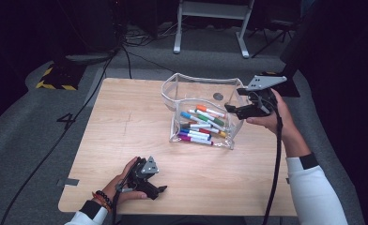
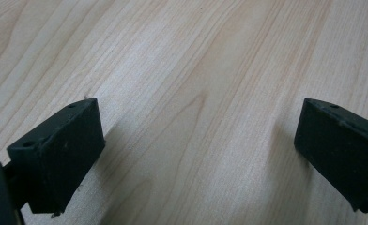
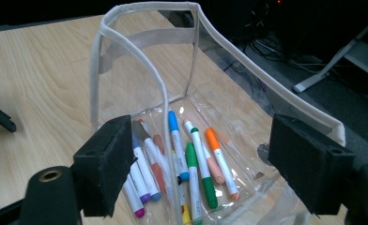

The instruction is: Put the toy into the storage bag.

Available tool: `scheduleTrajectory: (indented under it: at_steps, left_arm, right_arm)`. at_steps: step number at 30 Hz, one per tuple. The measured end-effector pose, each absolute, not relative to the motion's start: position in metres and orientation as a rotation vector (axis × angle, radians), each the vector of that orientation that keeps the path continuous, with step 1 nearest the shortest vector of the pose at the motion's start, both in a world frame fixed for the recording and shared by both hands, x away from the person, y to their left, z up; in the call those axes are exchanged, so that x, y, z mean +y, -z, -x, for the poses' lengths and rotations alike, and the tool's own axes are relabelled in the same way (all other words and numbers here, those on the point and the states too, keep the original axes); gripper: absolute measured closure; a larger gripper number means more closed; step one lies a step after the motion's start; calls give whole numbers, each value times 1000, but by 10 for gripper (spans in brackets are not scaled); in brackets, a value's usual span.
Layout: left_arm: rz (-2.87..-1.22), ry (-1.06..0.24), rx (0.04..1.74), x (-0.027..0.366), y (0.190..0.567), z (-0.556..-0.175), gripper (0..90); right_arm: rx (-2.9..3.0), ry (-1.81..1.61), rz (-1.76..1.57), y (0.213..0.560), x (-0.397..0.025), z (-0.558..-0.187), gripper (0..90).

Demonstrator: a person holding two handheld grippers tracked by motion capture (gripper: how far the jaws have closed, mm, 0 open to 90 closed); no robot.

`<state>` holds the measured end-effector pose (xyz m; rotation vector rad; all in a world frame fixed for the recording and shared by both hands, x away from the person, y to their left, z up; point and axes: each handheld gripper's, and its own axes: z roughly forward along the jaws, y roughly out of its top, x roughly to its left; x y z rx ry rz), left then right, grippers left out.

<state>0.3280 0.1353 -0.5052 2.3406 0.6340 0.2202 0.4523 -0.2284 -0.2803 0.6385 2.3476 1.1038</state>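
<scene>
**Around the table: floor, cables and a stand**

A light wooden table (image 1: 126, 122) with rounded corners stands on grey carpet (image 1: 27, 145). Its grain runs plain and bare across the near half. A small grey tab of tape (image 1: 67, 182) sticks out at the table's near-left edge. On the carpet to the left lies a dark mark shaped like a "4" (image 1: 65, 120). A black cable (image 1: 59, 144) crosses it slantwise, running along the table's left side. Farther back, a strip with yellow and black hazard stripes (image 1: 55, 86) lies on the floor. Behind the table rises a white metal stand (image 1: 178, 28) on two splayed legs, with more cables tangled just beside its feet.
</scene>
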Motion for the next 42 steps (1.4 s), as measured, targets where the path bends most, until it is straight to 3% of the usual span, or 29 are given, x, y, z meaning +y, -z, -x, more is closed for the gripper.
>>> scheduleTrajectory:
  at_steps: [15, 42]
  left_arm:
    - [-2341, -220, 634, 135, 505, -328, 21]
    - [-2341, -220, 634, 135, 505, -328, 21]
  right_arm:
    - [2298, -1131, -625, 296, -274, -398, 242]
    - [2380, -873, -736, 408, -314, -369, 244]
